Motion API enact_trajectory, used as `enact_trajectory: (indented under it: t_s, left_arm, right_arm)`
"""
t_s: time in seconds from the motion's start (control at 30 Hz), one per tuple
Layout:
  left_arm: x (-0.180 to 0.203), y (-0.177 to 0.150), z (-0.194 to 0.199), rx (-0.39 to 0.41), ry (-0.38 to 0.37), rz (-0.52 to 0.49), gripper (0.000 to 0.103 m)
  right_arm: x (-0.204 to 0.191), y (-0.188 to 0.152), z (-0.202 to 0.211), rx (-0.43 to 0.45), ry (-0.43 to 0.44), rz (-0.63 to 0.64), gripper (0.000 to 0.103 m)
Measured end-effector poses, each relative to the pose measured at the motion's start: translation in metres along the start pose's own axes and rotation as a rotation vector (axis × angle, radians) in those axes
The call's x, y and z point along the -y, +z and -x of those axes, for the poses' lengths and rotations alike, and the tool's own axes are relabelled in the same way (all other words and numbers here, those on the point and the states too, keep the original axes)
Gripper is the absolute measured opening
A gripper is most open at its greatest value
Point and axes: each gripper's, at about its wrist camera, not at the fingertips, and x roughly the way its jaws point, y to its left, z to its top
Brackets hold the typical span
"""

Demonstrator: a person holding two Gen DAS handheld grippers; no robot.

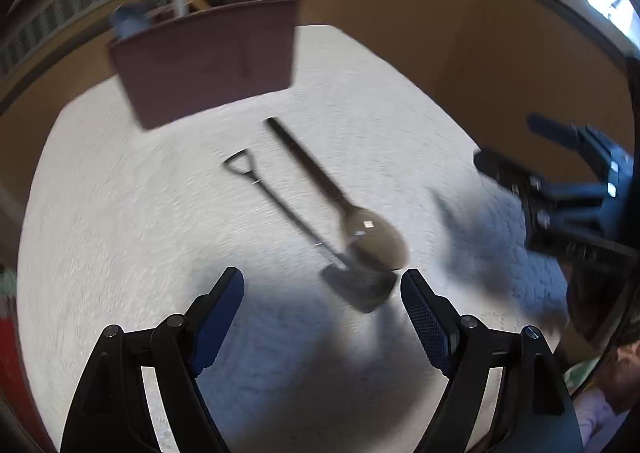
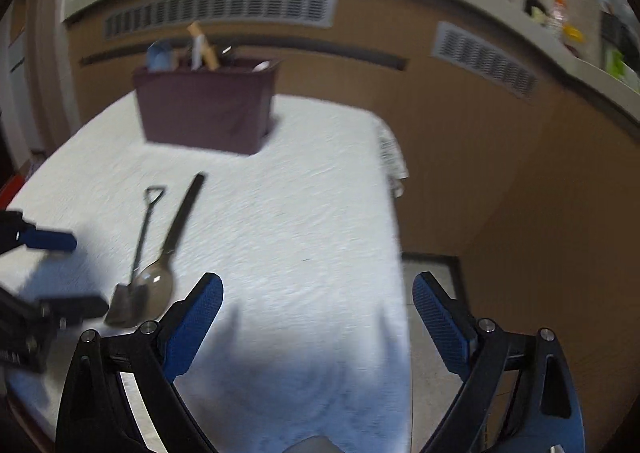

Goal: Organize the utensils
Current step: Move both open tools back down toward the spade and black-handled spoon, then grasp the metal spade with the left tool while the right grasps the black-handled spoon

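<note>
No writing to read here, not in either wrist view; the maroon utensil bin (image 2: 206, 111) shows a plain face, no label; the spoon (image 1: 362, 231) and the small shovel-shaped utensil (image 1: 280, 215) carry no legible stamp (motion blur smears both); the packages on the back counter (image 2: 560, 23) are too small and soft to make out any brand; the wall vents (image 2: 220, 13) bear nothing.

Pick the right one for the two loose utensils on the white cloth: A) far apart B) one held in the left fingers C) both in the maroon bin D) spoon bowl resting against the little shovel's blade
D: the spoon bowl overlaps the shovel-shaped utensil at its blade, both lying on the cloth before the maroon bin, with nothing held.
</note>
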Motion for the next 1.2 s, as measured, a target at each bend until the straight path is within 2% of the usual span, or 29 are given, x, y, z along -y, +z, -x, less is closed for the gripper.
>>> enact_trajectory:
  t_s: [0.07, 0.17, 0.27, 0.4, 0.6, 0.73, 0.77, 0.83, 0.9, 0.97, 1.0, 1.13, 1.2]
  left_arm:
    - [0.013, 0.004, -0.003, -0.005, 0.022, -0.048, 0.082]
    - [0.021, 0.011, -0.014, -0.036, 0.039, -0.065, 0.082]
    - [0.019, 0.013, -0.023, -0.065, 0.064, -0.051, 0.082]
    - [0.006, 0.010, -0.023, -0.067, 0.098, -0.019, 0.082]
    - [-0.042, -0.009, -0.011, -0.053, 0.163, 0.068, 0.082]
    - [-0.095, -0.021, -0.003, -0.023, 0.267, 0.192, 0.082]
    - [-0.108, -0.023, 0.002, 0.000, 0.274, 0.231, 0.082]
    - [-0.125, -0.028, 0.013, 0.055, 0.219, 0.280, 0.082]
    - [-0.128, -0.031, 0.021, 0.089, 0.162, 0.271, 0.082]
    - [-0.124, -0.034, 0.026, 0.099, 0.128, 0.249, 0.082]
    - [-0.121, -0.035, 0.025, 0.094, 0.117, 0.243, 0.082]
    - [-0.113, -0.038, 0.012, 0.007, 0.037, 0.277, 0.082]
    - [-0.104, -0.035, 0.010, 0.003, 0.034, 0.269, 0.083]
  right_arm:
    - [0.016, -0.002, 0.004, 0.020, -0.016, -0.052, 0.095]
    - [0.029, -0.007, 0.004, 0.014, -0.031, -0.098, 0.095]
    - [0.028, -0.008, 0.001, -0.001, -0.024, -0.108, 0.095]
    - [0.023, -0.006, -0.004, -0.014, -0.006, -0.098, 0.095]
    - [0.008, -0.002, -0.007, -0.036, 0.078, -0.087, 0.095]
    - [-0.015, 0.003, -0.007, -0.035, 0.121, -0.028, 0.095]
    - [-0.022, 0.004, -0.007, -0.038, 0.141, -0.016, 0.095]
    - [-0.036, 0.006, -0.007, -0.046, 0.198, -0.005, 0.093]
    - [-0.047, 0.007, -0.007, -0.057, 0.253, -0.004, 0.085]
    - [-0.060, 0.009, -0.007, -0.081, 0.315, 0.004, 0.064]
    - [-0.067, 0.010, -0.008, -0.087, 0.326, 0.021, 0.060]
    - [-0.079, 0.014, -0.012, -0.099, 0.314, 0.063, 0.057]
    - [-0.084, 0.016, -0.020, -0.124, 0.326, 0.076, 0.057]
